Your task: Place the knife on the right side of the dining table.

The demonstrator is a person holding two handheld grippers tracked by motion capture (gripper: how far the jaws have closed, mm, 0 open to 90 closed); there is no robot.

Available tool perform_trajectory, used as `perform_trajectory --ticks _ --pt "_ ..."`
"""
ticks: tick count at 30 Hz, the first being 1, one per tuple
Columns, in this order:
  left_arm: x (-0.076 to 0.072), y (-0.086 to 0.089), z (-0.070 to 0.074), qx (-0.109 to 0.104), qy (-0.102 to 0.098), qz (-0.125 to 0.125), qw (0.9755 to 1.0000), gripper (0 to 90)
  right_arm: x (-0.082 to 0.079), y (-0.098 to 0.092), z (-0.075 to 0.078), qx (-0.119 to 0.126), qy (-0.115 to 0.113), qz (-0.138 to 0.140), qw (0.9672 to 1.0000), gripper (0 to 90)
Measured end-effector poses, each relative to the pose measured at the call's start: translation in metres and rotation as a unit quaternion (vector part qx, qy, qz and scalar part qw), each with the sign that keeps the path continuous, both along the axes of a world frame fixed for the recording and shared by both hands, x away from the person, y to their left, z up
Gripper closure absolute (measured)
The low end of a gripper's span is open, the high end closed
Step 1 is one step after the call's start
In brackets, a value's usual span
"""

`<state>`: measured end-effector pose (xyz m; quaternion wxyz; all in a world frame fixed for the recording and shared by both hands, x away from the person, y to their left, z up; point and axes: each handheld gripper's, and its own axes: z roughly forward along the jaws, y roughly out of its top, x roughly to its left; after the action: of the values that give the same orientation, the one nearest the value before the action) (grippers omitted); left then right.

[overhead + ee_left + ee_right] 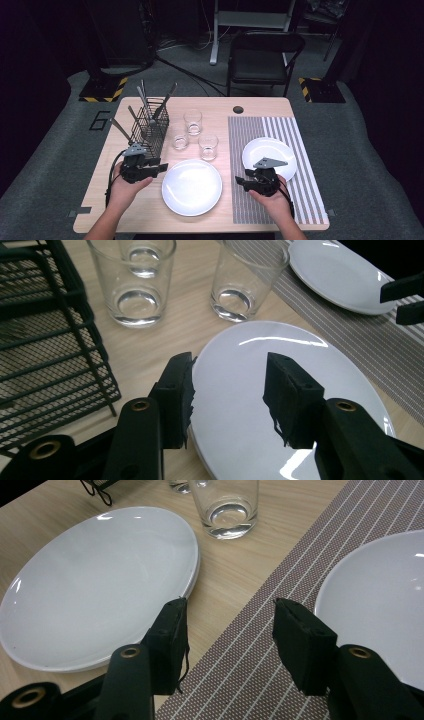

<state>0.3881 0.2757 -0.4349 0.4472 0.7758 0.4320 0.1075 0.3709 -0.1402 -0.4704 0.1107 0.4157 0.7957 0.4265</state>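
A: What is seen from the high view?

B: The left tool [161, 167] is held at the left edge of the large white plate [191, 187], which lies on the bare wood of the surface [260, 106], near the middle. The right tool [241, 182] is kept over the striped placemat [250, 150], beside a smaller white plate [270, 150]. A black wire cutlery basket [150, 127] with utensils is set at the far left, and three empty glasses [192, 121] are grouped behind the large plate, presumably out of the way of the place setting.

A: And along the left tool?

B: Its jaws are spread about halfway and nothing is gripped; the large white plate's [285, 390] rim is framed between them but not pinched. That alignment suggests an approach to the edge, where a flat plate can be taken.

A: The right tool's view?

B: The right tool [227, 630] is likewise half open and empty, poised above the seam between wood and striped placemat [260, 665]. The large white plate [95, 585] lies to its left and the smaller white plate [380, 600] to its right, both untouched. It appears to be held ready.
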Motion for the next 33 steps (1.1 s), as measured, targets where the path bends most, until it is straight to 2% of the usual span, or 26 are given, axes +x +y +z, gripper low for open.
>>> perform_trajectory --ticks 7,9,17,18,27,33 --pt "0.000 0.011 0.015 -0.003 -0.004 0.017 0.9999 58.4 -0.002 0.001 0.000 -0.001 0.001 0.004 1.0000 47.5" --pt "0.000 0.014 0.019 -0.001 -0.006 0.020 0.9998 58.8 -0.001 -0.001 0.001 -0.001 -0.004 0.003 1.0000 47.5" --pt "-0.003 0.028 0.037 0.009 -0.014 0.035 0.9992 60.3 -0.001 0.000 0.000 0.000 -0.003 0.004 1.0000 47.5" --pt "-0.004 0.029 0.038 0.005 -0.014 0.038 0.9992 60.3 -0.001 0.000 0.000 0.001 0.000 0.002 1.0000 47.5" --pt "-0.006 0.046 0.043 0.013 -0.010 0.054 0.9984 60.3 -0.001 -0.002 0.000 0.003 0.000 -0.002 1.0000 47.5" --pt "-0.008 0.060 0.048 0.012 -0.009 0.080 0.9967 60.7 -0.001 -0.002 -0.001 0.003 -0.003 -0.003 1.0000 47.5"
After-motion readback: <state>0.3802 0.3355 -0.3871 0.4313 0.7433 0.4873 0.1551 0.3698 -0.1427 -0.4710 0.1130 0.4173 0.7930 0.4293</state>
